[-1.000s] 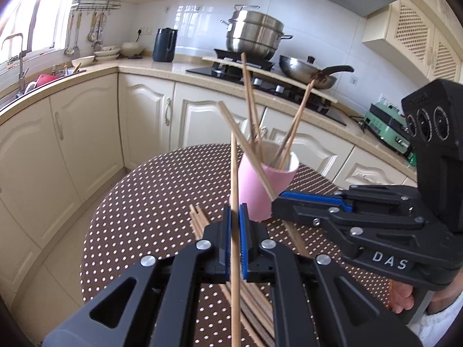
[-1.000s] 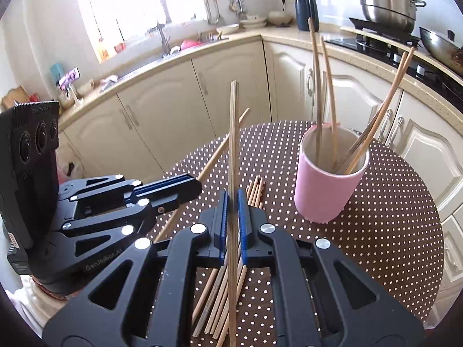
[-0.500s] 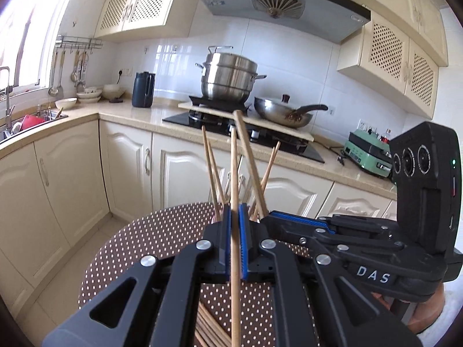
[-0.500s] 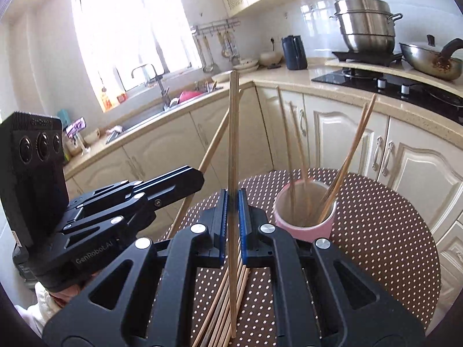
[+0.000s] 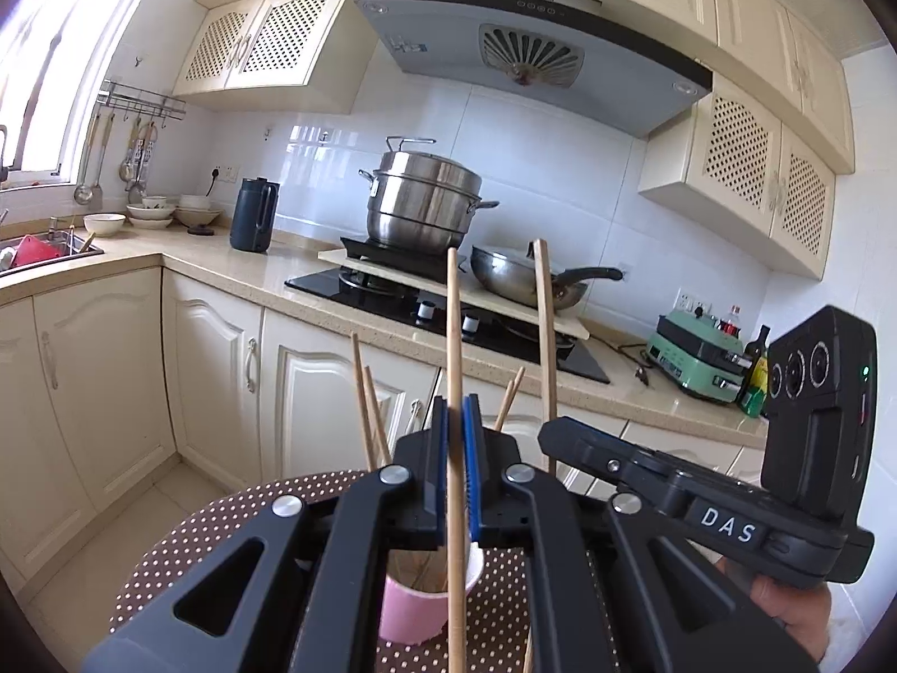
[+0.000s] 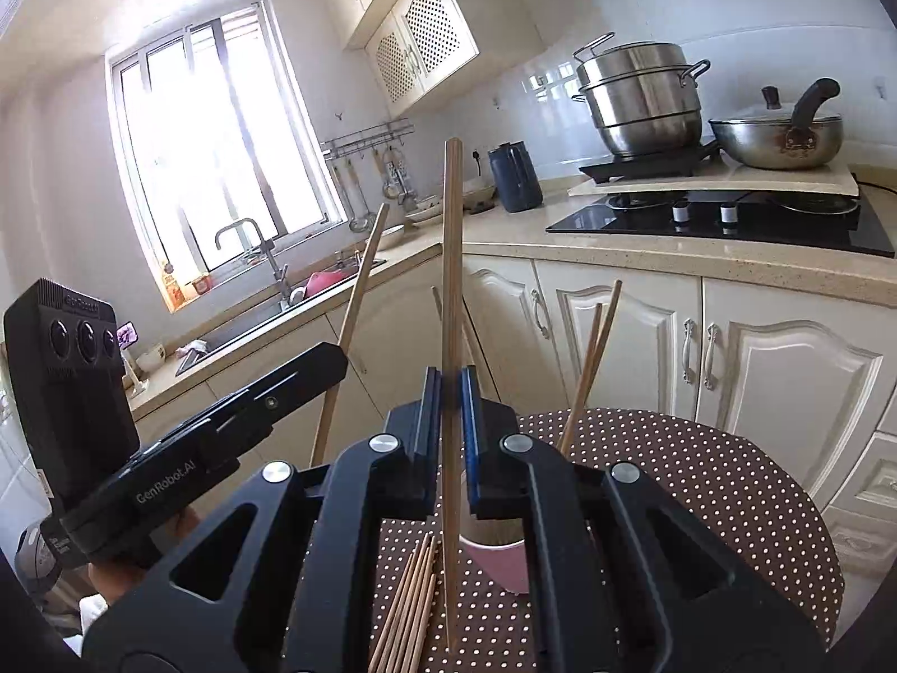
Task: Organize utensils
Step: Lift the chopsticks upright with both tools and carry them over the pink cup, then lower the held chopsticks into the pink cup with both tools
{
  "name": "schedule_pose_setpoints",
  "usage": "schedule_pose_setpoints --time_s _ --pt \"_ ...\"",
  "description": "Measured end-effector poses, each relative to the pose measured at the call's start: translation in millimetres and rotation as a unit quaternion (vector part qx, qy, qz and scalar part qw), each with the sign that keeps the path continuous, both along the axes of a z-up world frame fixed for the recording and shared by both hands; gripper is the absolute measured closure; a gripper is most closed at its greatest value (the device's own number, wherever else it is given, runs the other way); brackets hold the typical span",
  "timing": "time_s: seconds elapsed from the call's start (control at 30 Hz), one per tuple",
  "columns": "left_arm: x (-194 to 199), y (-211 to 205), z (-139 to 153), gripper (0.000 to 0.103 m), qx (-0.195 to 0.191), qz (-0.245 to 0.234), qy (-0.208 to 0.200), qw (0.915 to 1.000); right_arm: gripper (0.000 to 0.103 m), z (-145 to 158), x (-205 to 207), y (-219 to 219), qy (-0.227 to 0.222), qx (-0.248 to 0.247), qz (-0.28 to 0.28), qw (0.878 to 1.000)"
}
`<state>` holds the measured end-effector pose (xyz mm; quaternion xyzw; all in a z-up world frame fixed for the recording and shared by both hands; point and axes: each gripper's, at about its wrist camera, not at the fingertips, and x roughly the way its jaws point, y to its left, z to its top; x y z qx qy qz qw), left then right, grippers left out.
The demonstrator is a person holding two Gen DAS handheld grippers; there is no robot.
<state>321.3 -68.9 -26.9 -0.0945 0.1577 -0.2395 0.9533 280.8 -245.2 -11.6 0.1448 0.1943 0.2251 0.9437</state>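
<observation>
Both claws, the left claw and the right claw, have risen since a second ago, each clamped on one upright chopstick above the pink cup, seemingly mid-table, so dropping them in looks next.

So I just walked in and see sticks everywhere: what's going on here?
A person is sorting chopsticks with a handheld gripper in each hand. The left gripper is shut on one chopstick, the right gripper on another chopstick, both upright above the pink cup, which already holds several. More loose chopsticks lie on the dotted table.
</observation>
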Motion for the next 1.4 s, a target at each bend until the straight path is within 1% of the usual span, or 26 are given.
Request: schedule_pose_setpoints --time_s 0.07,0.2,0.27,0.33,0.43,0.57,0.67,0.73,0.83,0.93,1.1,1.4 --pt "8 -1 0 0.097 -0.012 0.005 -0.006 0.9999 0.095 -2 4 -6 -0.006 0.005 -0.011 1.0" --pt "26 -4 -2 0.097 -0.028 0.016 -0.001 0.9995 0.095 -5 13 -15 -0.014 0.014 -0.026 0.999" --pt "31 -5 -3 0.097 -0.044 0.022 -0.007 0.9987 0.095 -4 16 -18 -0.023 0.018 -0.034 0.999" --pt "32 -7 -2 0.097 -0.06 0.027 -0.026 0.9975 0.095 -1 18 -19 -0.04 0.019 -0.043 0.998" --pt "36 -14 -4 0.097 -0.063 0.035 -0.062 0.9955 0.095 3 22 -16 -0.064 0.013 -0.051 0.997" --pt "42 -18 -9 0.097 -0.081 0.045 -0.095 0.9912 0.095 3 28 -12 -0.089 0.006 -0.063 0.994" --pt "48 -25 -15 0.097 -0.072 0.054 -0.111 0.9897 0.095 0 32 -10 -0.097 0.001 -0.068 0.993" --pt "51 -29 -20 0.097 -0.069 0.052 -0.115 0.9896 0.095 -2 33 -9 -0.103 -0.003 -0.069 0.992" --pt "53 -34 -28 0.097 -0.059 0.065 -0.123 0.9885 0.095 -7 36 -7 -0.108 -0.013 -0.073 0.991" --pt "55 -36 -35 0.097 -0.051 0.073 -0.122 0.9885 0.095 -13 38 -7 -0.109 -0.015 -0.073 0.991" --pt "59 -40 -45 0.097 -0.021 0.082 -0.121 0.989 0.095 -21 38 -6 -0.106 -0.016 -0.069 0.992" --pt "57 -30 -65 0.097 -0.027 0.082 -0.099 0.9914 0.095 -36 34 -5 -0.087 -0.019 -0.056 0.994"
